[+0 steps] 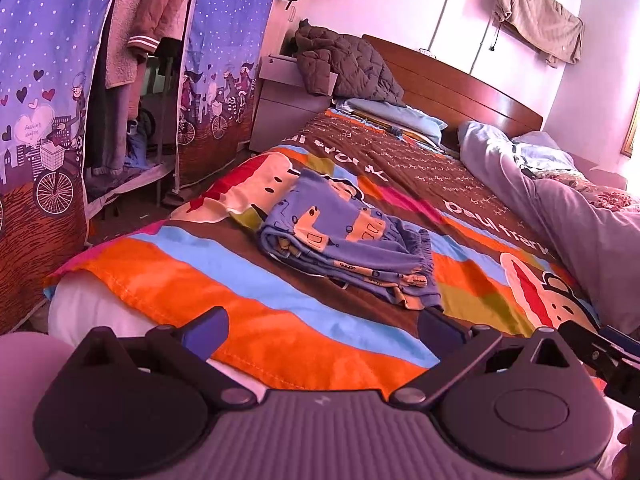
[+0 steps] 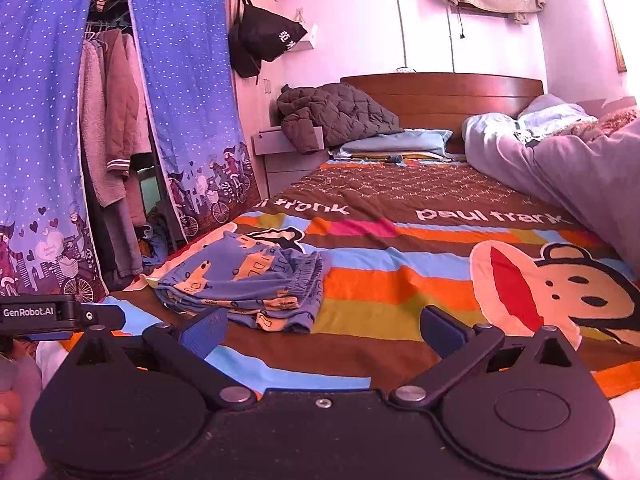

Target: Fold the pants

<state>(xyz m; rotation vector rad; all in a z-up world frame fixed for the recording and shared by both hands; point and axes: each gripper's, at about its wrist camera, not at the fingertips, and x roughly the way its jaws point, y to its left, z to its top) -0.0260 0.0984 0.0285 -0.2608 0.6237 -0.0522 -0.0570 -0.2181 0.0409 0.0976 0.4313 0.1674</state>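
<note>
Both tools, left tool (image 1: 322,330) and right tool (image 2: 324,330), gape empty; soft, light blue car-print cotton pants (image 2: 248,284) lie folded at eleven o'clock, best gripped by the elastic waistband.

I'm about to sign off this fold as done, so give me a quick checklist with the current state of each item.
1. Pants folded into a compact stack: ok.
2. Pants resting on the striped blanket, clear of the edge: ok.
3. Left tongs open, empty: ok.
4. Right tongs open, empty: ok.
5. Both tongs apart from the pants: ok.
6. Stack edges aligned: not ok, a lower layer sticks out at the near corner.
</note>
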